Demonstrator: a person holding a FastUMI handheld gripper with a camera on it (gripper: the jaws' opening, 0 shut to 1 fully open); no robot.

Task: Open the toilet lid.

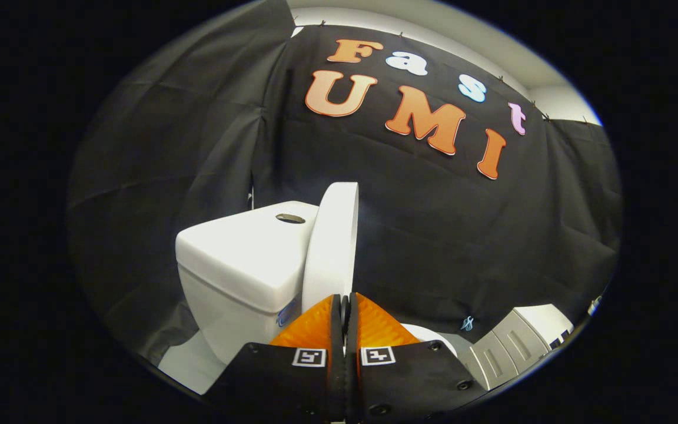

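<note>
The white toilet lid (333,241) stands upright and edge-on, leaning back by the white tank (239,259), which has a round flush button (290,218) on top. My gripper (345,298) sits just in front of the lid's lower edge. Its two orange fingers (315,327) are pressed together with nothing seen between them. The fingers hide the bottom of the lid. A sliver of the white bowl rim (433,334) peeks out to the right of the fingers.
Black cloth walls close in behind and on both sides of the toilet. A grey and white ribbed unit (515,341) stands low to the right. A pale patch of floor (189,362) shows left of the toilet base.
</note>
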